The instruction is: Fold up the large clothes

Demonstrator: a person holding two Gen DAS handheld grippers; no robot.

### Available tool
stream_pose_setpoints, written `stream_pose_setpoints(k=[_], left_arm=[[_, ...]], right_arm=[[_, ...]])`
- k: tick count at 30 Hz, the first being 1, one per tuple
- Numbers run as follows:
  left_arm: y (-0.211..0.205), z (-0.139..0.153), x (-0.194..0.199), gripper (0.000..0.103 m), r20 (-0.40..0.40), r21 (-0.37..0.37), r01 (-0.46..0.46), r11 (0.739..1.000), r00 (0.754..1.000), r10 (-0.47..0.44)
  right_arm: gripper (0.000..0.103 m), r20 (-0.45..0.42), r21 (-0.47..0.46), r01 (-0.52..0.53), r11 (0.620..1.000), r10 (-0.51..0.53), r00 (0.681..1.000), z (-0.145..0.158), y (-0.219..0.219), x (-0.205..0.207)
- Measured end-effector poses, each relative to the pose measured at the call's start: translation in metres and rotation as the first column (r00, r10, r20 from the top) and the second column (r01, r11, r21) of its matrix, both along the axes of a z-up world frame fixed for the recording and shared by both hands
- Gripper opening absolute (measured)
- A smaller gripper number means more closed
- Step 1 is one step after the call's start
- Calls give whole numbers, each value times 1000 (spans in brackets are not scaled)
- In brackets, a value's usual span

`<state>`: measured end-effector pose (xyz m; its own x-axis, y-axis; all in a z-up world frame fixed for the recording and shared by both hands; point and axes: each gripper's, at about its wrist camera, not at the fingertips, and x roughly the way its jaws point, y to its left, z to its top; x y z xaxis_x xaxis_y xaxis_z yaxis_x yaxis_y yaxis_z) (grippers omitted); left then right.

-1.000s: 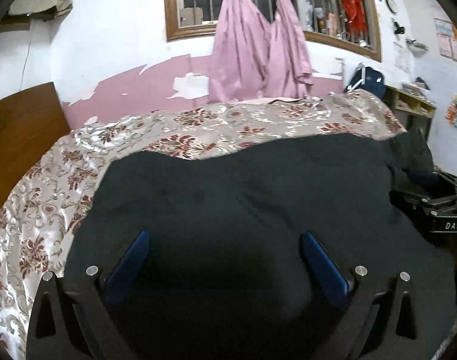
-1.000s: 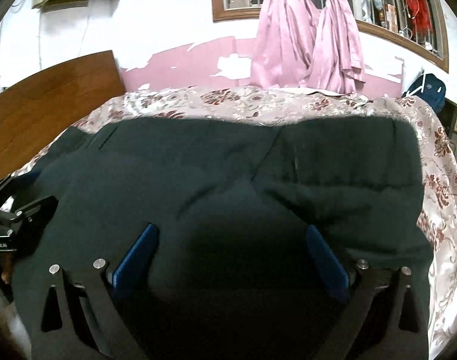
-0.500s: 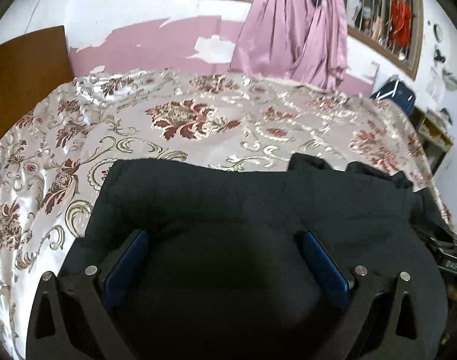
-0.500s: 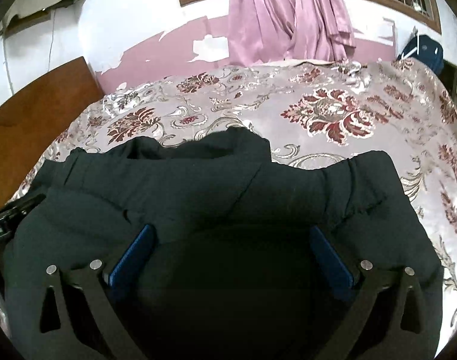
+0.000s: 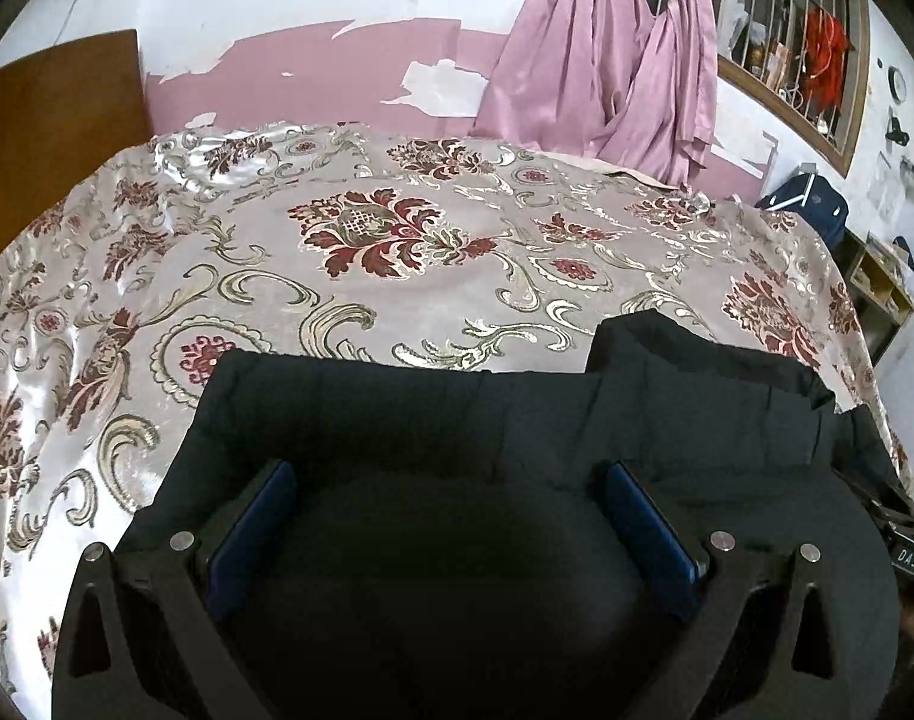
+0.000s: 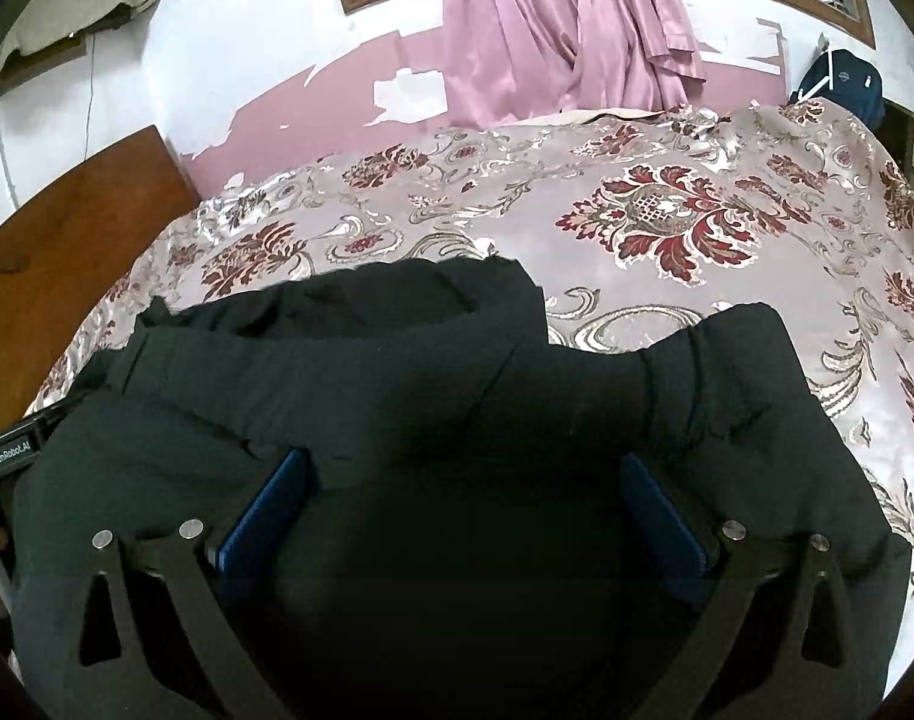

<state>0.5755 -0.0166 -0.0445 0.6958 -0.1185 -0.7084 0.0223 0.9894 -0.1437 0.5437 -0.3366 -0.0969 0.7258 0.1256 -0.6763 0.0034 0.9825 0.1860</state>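
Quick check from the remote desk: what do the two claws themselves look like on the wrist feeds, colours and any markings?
Both look alike. Left claw: black angular frame with triangular cut-outs, silver round bolt heads, blue pads lining the fingers. Right claw is built the same, with blue pads. No cables or sleeves show. The neighbouring unit bears a white "GenRobot.AI" label.

Home bedroom: floral bedspread [image 5: 397, 252], wooden headboard [image 5: 55, 120], pink curtains [image 5: 607, 60].

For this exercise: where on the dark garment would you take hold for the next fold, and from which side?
I'd grip the dark garment at its far folded edge, near the outer corners, coming from the near side over the top. That edge lies straight and slightly raised on the bedspread, so it probably lifts cleanly.
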Motion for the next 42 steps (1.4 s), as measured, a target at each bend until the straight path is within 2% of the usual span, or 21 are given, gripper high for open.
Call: stream_pose_setpoints(k=[15, 33, 42], left_arm=[[0, -10, 33, 103, -33, -50, -13, 999, 999, 12], [0, -15, 36, 103, -19, -69, -12, 998, 1000, 11], [5, -15, 23, 103, 29, -104, 1, 995, 1000, 2]], right_arm=[[102, 13, 52, 13, 999, -14, 1000, -11, -11, 33], [102, 23, 72, 17, 997, -18, 1000, -15, -12, 36], [102, 50, 83, 14, 996, -18, 999, -12, -15, 28]])
